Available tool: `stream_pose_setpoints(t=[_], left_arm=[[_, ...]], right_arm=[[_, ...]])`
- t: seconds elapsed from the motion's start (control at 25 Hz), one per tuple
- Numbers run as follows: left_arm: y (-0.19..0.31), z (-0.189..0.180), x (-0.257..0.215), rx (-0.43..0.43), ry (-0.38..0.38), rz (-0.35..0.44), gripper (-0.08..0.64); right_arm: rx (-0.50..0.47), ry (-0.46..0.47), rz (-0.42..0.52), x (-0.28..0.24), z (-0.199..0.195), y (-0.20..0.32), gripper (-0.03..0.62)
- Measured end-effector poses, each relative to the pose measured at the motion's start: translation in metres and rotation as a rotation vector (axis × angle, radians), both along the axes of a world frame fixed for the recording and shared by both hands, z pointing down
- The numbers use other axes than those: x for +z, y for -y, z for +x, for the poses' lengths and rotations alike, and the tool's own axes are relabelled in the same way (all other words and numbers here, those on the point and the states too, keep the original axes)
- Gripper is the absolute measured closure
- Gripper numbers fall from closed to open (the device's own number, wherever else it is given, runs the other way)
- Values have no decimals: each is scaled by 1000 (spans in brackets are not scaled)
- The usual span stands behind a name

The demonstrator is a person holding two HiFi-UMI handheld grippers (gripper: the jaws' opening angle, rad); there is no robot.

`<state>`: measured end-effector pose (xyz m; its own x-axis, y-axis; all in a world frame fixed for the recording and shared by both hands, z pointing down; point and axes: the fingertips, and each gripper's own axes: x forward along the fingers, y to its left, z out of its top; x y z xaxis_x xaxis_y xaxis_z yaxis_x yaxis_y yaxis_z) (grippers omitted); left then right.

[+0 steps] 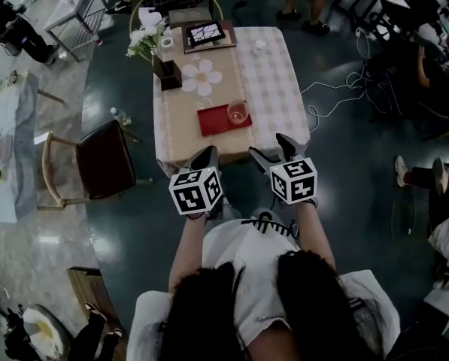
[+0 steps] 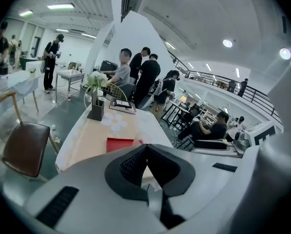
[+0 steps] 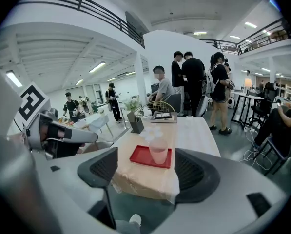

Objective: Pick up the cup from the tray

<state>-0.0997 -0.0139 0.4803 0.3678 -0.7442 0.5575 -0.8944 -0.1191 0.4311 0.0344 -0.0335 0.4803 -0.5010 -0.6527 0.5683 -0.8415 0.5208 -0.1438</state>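
Observation:
A clear cup (image 1: 238,113) stands upright on the right part of a red tray (image 1: 213,120), near the front edge of the cloth-covered table (image 1: 277,74). Both grippers hang in front of the table, short of its edge and apart from the cup. My left gripper (image 1: 206,156) is shut with nothing in it; in the left gripper view its jaws (image 2: 145,147) meet, and the tray (image 2: 118,144) shows just beyond them. My right gripper (image 1: 269,146) is open and empty. The right gripper view (image 3: 146,167) shows the cup (image 3: 158,152) and tray (image 3: 143,156) well ahead, centred between the jaws.
Further back on the table are a flower-shaped mat (image 1: 201,76), a dark vase of white flowers (image 1: 153,43) and a tablet on a board (image 1: 207,33). A brown chair (image 1: 104,160) stands at the table's left. Several people stand and sit beyond the table; cables lie on the floor at the right.

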Motion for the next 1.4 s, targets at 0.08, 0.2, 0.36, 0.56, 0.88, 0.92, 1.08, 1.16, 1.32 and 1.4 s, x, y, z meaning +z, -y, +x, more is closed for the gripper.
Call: stream_pose_setpoints(t=[0.08, 0.2, 0.36, 0.56, 0.88, 0.92, 1.08, 1.16, 1.32, 1.4], left_arm=[[10, -6, 1, 1, 12, 4, 552], [20, -14, 5, 3, 21, -3, 552], [33, -23, 11, -1, 24, -13, 552], [51, -31, 18, -18, 40, -28, 552], [109, -37, 14, -59, 58, -35, 552], [117, -37, 14, -65, 56, -35, 552], [138, -37, 15, -90, 60, -48, 552], [145, -38, 18, -104, 64, -59, 552], [152, -43, 24, -135, 72, -89, 552], [155, -45, 26, -147, 74, -99, 552]], right_arm=[[-8, -17, 9, 1, -7, 7, 235], [-13, -35, 7, 7, -16, 17, 227], [-29, -71, 1, 18, -25, 39, 207], [-75, -143, -19, 47, -34, 77, 161], [-212, -238, -99, 87, -52, 126, 133], [-237, -265, -109, 94, -53, 130, 130], [-346, -332, -173, 123, -61, 138, 129], [-405, -363, -195, 135, -68, 140, 129], [-472, -420, -236, 157, -78, 142, 129], [-496, -449, -251, 165, -79, 142, 130]])
